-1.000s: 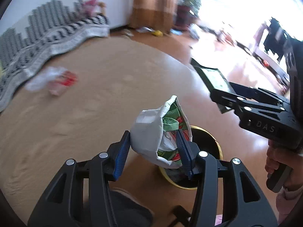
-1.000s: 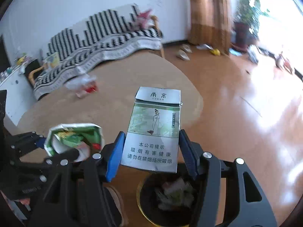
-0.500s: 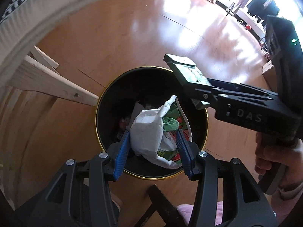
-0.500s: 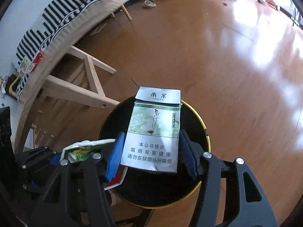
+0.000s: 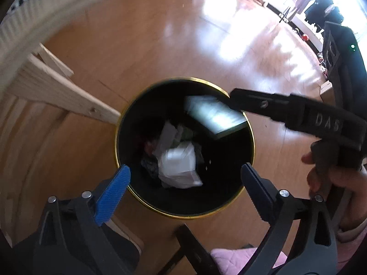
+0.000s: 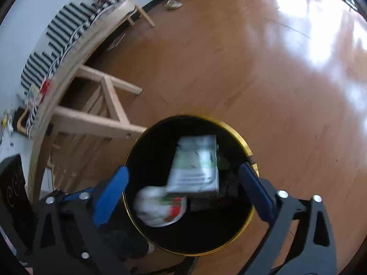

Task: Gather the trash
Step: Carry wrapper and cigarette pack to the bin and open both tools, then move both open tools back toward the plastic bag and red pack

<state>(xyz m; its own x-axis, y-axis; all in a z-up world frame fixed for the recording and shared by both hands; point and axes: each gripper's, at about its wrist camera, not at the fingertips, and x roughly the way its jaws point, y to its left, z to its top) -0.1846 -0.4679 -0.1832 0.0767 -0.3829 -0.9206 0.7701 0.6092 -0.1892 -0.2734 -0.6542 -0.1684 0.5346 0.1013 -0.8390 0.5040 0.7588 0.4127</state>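
A black bin with a gold rim stands on the wooden floor, with older trash at its bottom. My left gripper is open above it; the white crumpled wrapper is loose inside the bin, blurred. My right gripper is open above the bin; the green and white cigarette pack is blurred, falling into the bin between the fingers. The right gripper's body reaches in from the right in the left wrist view.
The round wooden table's edge and its pale wooden legs stand left of the bin. A striped sofa is behind it. Shiny wooden floor stretches to the right. A pink cushion lies below.
Both grippers opened over the bin. The wrapper left the left gripper and the cigarette pack left the right gripper; both are dropping into the bin.
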